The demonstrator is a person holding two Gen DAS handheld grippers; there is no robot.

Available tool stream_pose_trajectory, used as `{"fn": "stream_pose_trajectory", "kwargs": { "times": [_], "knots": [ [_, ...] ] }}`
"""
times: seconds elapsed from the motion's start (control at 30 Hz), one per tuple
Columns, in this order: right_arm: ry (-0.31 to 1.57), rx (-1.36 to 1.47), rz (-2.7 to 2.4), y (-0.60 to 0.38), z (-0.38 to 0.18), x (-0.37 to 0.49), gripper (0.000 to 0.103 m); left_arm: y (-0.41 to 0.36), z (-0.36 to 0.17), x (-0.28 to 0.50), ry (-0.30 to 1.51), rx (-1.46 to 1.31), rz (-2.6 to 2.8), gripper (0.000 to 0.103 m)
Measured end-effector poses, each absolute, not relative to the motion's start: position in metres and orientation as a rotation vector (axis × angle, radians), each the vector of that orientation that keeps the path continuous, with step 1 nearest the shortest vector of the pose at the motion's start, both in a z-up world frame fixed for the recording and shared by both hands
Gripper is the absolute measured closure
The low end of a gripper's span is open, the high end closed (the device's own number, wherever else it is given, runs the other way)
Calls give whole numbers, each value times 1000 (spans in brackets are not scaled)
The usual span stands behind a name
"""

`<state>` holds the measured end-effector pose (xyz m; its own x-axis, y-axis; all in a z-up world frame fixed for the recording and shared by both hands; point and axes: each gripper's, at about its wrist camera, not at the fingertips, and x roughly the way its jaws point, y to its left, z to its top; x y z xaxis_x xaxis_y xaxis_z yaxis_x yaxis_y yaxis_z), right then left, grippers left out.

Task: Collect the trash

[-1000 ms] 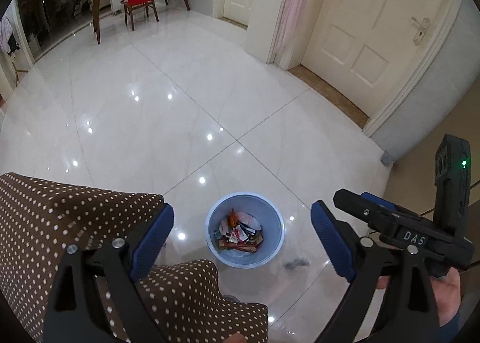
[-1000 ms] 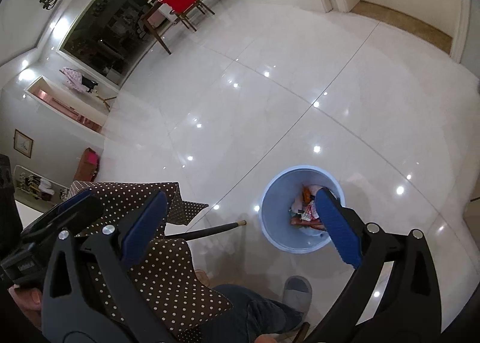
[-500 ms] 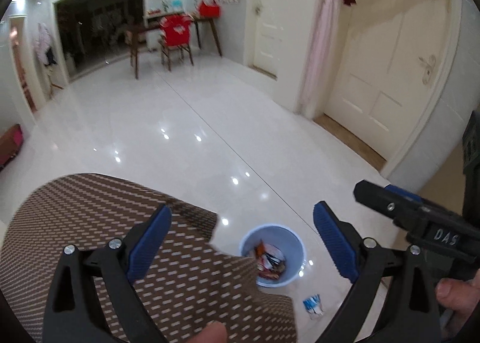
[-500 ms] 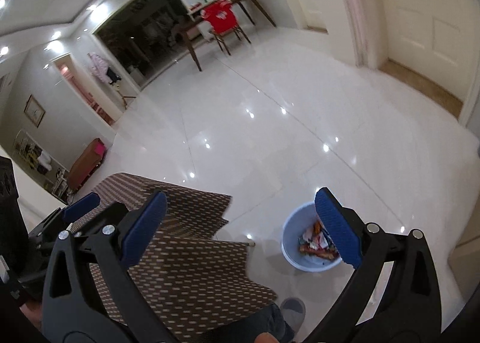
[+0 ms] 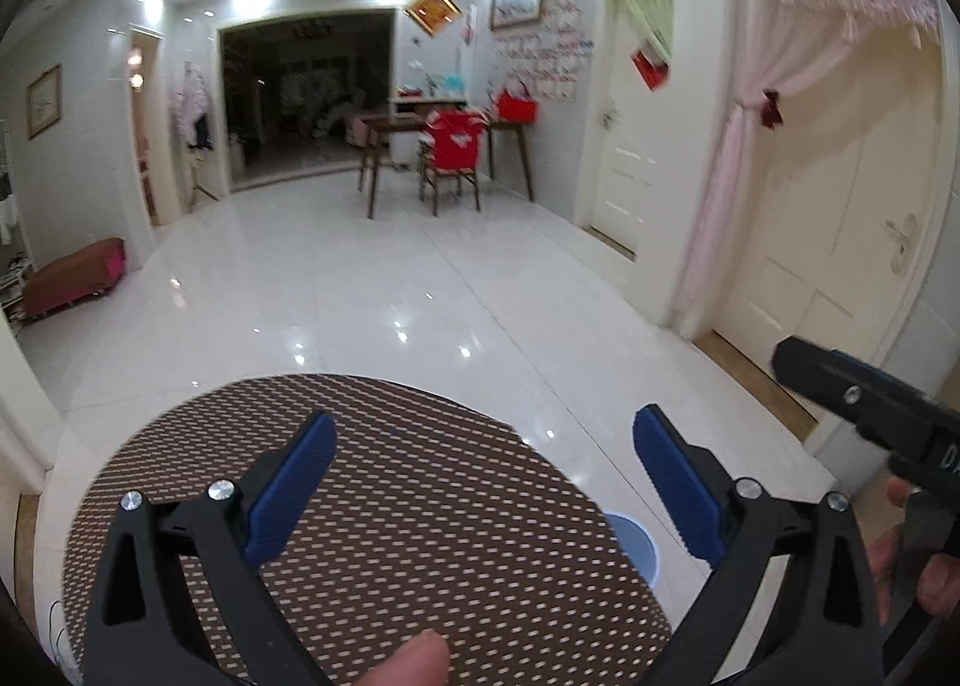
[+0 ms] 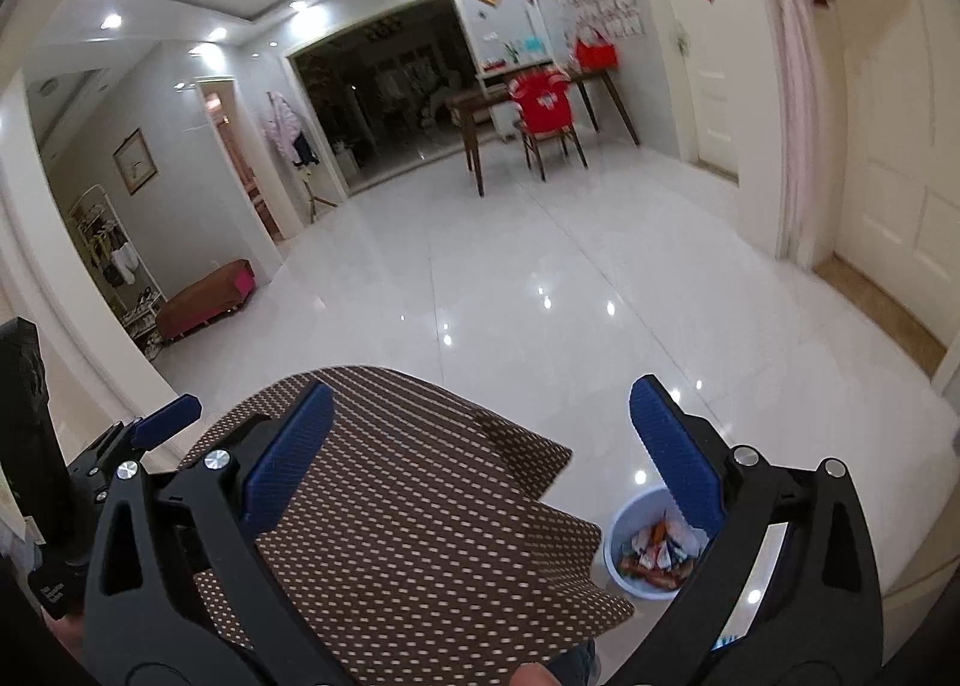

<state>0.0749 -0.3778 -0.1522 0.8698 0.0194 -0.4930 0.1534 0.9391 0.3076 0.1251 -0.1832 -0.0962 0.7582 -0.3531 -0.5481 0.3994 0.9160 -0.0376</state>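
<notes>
Pale blue bin [image 6: 624, 557] upright on white floor, wrappers [image 6: 657, 551] heaped inside, partly hidden behind dotted brown cloth.

brown dotted cloth [image 6: 420, 536], pale-blue bin [image 6: 624, 557]

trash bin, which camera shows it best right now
The right wrist view. There the trash bin sits on the white floor with its rim and the wrappers inside it visible, only partly crossed by a gripper finger. In the left wrist view just a sliver of the bin shows past the dotted cloth.
</notes>
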Motion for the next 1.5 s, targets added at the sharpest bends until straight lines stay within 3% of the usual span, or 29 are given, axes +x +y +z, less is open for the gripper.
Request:
{"fn": "stream_pose_trajectory", "kwargs": {
  "times": [0.7, 1.5],
  "knots": [
    [265, 101, -204, -272, -69, -19, 6, -84, -28, 24, 362, -15, -189, 5],
    [220, 73, -229, -249, -57, -42, 6, -87, 0, -10, 282, -6, -163, 5]
  ]
}}
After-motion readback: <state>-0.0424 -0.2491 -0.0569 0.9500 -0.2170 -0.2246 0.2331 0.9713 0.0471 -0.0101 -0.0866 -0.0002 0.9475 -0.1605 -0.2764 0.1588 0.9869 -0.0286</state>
